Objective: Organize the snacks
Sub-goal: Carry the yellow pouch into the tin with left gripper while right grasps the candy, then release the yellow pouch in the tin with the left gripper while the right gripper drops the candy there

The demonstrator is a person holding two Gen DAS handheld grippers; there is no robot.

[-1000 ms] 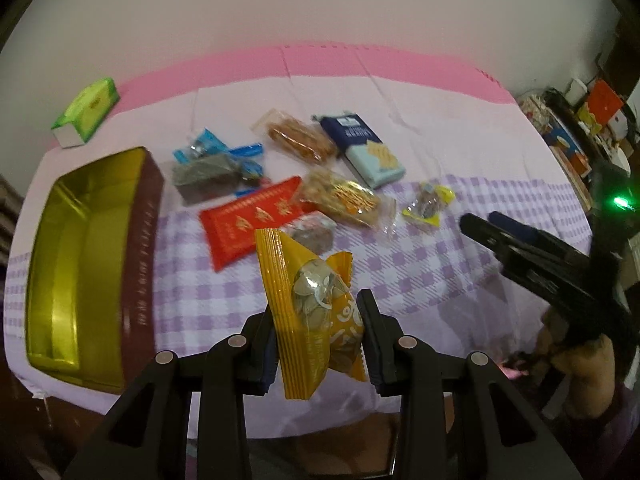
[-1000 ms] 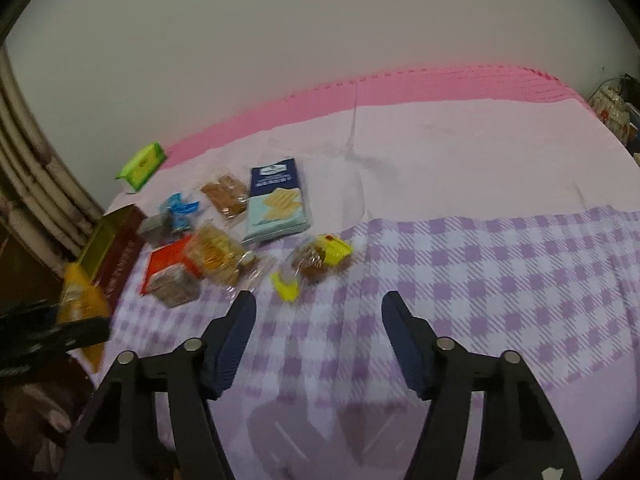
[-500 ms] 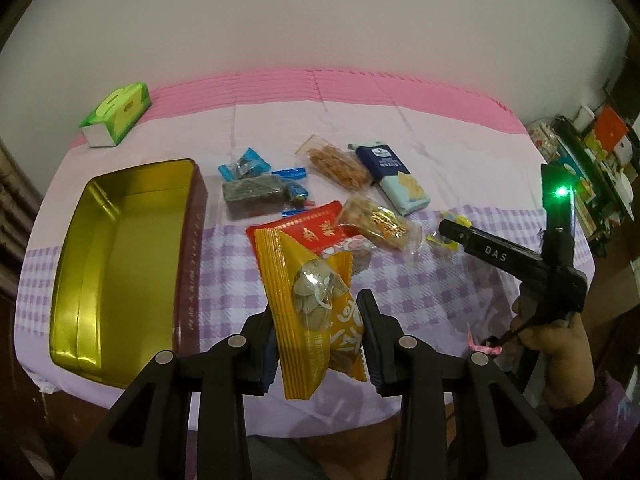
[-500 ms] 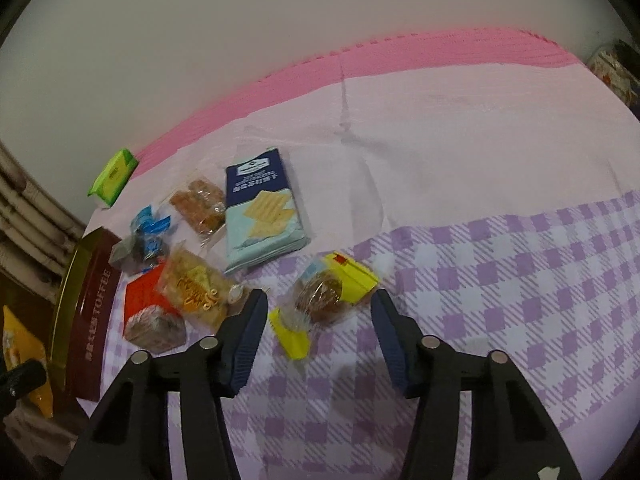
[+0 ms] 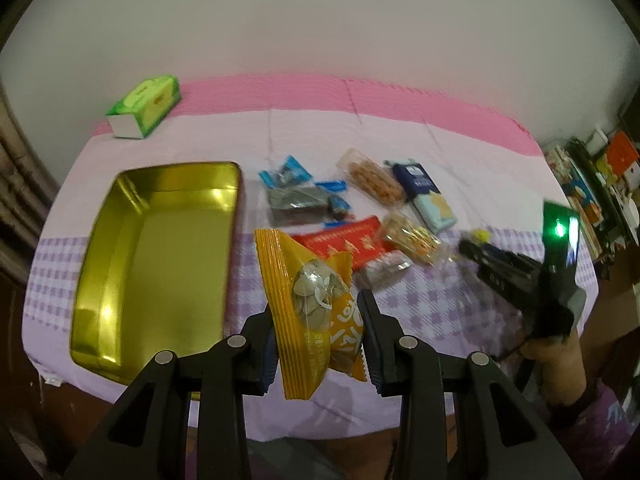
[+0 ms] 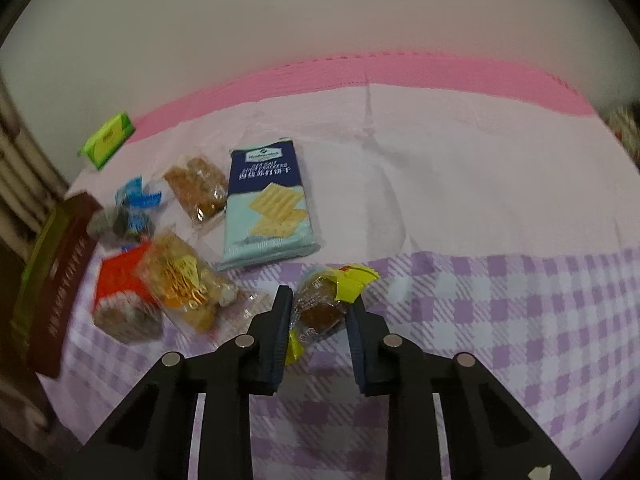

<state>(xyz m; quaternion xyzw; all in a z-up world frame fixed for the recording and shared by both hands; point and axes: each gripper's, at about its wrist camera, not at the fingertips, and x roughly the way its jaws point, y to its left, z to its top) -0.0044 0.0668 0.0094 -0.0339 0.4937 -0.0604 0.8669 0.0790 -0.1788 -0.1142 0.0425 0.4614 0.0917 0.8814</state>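
Observation:
My left gripper point(image 5: 318, 344) is shut on an orange seed packet point(image 5: 316, 312), held upright above the table's front edge, just right of the open gold tin point(image 5: 160, 248). On the checked cloth lies a small brown snack in a clear wrapper with yellow ends point(image 6: 320, 304). My right gripper point(image 6: 320, 320) is around it; its jaws are closing and both pads touch the wrapper. In the left wrist view the right gripper point(image 5: 472, 246) reaches in from the right. The tin's brown side point(image 6: 60, 264) shows at far left.
Loose snacks lie between tin and right gripper: a blue cracker pack point(image 6: 268, 208), a red packet point(image 6: 120, 280), two clear biscuit packs point(image 6: 180, 280) and blue-wrapped sweets point(image 6: 136, 204). A green box point(image 5: 146, 104) stands at the back left. A hand point(image 5: 556, 368) holds the right gripper.
The right gripper came forward over the yellow-ended snack and its jaws narrowed onto it. The left gripper drifted with the orange packet still in it, so the tin shows more fully.

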